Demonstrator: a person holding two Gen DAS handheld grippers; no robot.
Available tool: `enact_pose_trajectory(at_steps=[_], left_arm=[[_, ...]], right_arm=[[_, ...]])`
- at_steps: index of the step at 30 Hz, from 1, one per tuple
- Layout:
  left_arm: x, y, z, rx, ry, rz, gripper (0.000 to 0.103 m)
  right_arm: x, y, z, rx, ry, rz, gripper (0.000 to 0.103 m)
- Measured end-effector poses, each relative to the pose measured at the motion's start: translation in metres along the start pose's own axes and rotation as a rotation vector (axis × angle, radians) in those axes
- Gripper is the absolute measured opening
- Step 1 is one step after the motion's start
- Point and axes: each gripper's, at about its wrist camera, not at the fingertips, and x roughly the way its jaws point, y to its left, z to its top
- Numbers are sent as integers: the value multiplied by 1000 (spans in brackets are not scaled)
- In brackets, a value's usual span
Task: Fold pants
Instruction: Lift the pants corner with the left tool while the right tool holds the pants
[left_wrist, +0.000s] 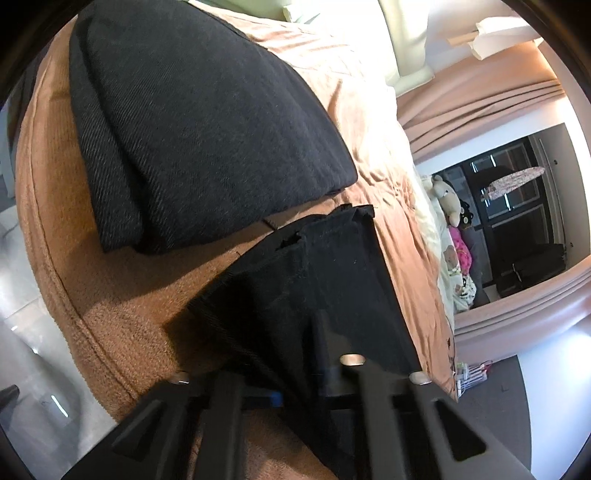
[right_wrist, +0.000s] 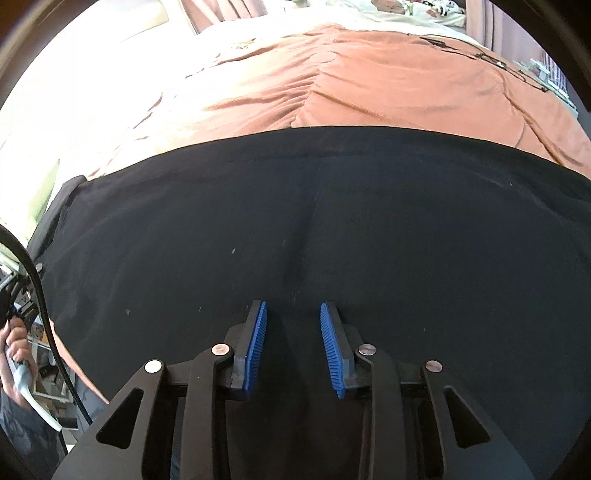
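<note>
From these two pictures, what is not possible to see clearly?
- Left wrist view: the left gripper fingertips, covered by the black pants hanging over them.
- Right wrist view: the pants' full shape, cut off by both side edges.
- Right wrist view: whether the right gripper touches the cloth.

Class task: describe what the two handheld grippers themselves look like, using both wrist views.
The right gripper has a black angular frame with triangular cut-outs, silver round pivot pins and two fingers faced with ribbed blue pads. The left gripper has the same black frame and silver pins; only a speck of blue shows. A black cable runs at the right view's edge.
</note>
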Motion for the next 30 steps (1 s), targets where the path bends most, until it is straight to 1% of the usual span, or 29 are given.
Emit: enact_pose_trajectory(at_steps=[3,8,10,12,16,18,20,23,26,30], left_arm=[[-7,-14,3,24,-17,-9,5],[-17,-50,13,89,-38,-26,4],[-22,-65,16,112,-46,-29,4],[-24,-82,18,135,-51,-21,4],[-26,-115,20,185,-65,-28,4],[-27,-129,20,208,-70,-33,4],[-28,-144,19,231,-74,-34,4],[-33,-164,18,257,-79,-50,4],[-39,-184,18,287,-85,-66,4],[-48,-213,15,324,-92,-94,4]], right_arm=[[4,-8,11,10,16,10,28],[12,-17,35,10,33,18,28],[12,-24,38,19,38,18,28],[18,-33,51,34,33,21,28],[22,-43,71,49,20,28,28],[26,-47,80,52,11,19,24],[29,-49,88,57,14,24,23],[27,-48,81,53,22,33,21],[20,-45,68,46,41,71,21],[6,-45,42,33,47,106,21]])
